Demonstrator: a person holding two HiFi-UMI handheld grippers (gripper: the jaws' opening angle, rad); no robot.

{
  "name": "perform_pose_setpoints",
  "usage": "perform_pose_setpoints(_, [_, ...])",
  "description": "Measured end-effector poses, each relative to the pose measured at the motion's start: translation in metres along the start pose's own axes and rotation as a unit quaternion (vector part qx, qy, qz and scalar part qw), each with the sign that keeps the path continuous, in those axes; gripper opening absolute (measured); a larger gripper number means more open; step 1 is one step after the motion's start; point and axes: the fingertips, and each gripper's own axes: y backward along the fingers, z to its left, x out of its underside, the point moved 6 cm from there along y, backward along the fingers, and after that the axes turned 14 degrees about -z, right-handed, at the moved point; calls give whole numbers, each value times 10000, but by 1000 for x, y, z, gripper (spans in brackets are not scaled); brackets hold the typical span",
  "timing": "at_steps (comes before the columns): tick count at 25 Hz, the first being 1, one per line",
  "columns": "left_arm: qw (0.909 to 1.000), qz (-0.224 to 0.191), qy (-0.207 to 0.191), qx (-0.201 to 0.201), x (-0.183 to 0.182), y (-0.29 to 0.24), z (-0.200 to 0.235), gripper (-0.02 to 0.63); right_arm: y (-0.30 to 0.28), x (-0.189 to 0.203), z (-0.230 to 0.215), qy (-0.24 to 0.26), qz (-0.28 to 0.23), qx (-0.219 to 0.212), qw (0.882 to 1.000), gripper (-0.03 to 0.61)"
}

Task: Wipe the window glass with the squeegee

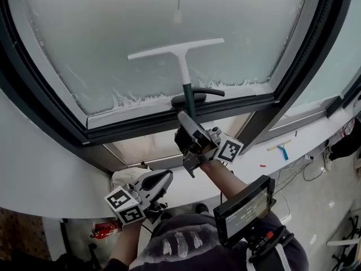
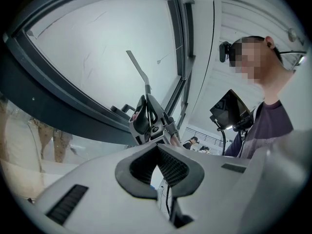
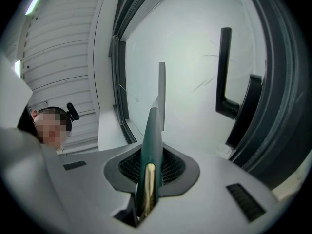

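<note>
Though hard to call on such a hazy pane, looks like somewhere in the middle of the job: window glass (image 1: 113,33) mostly free of thick foam across the middle, with a ragged white strip of suds (image 1: 135,99) left along the bottom edge and thinner traces up the left and right sides. Guessing a few more pulls needed down low and round the frame, so not close to done. Squeegee (image 1: 184,72) seemingly against the pane around mid-height, white blade roughly level with the right end tipped a bit higher, green handle running down toward the near side and crossing just in front of the dark window handle (image 1: 197,96). Right gripper (image 1: 185,120) clamped tight on that green handle and angled up at the glass, so blade well above and beyond the jaws. Left gripper (image 1: 163,178) closed on nothing, parked low and near on the left by the white sill (image 1: 51,174), well apart from the squeegee. Worth minding the window handle on any downward pull, probably right in the path.
</note>
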Motion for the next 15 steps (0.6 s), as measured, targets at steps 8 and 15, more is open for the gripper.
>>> perform_pose_setpoints(8, [10000, -10, -4, 0, 0, 1, 1, 8, 12, 5, -3, -98, 11, 148, 9998, 48])
perform_pose_setpoints(15, [10000, -81, -14, 31, -2, 2, -1, 8, 18, 4, 0, 54, 122, 353, 9993, 44])
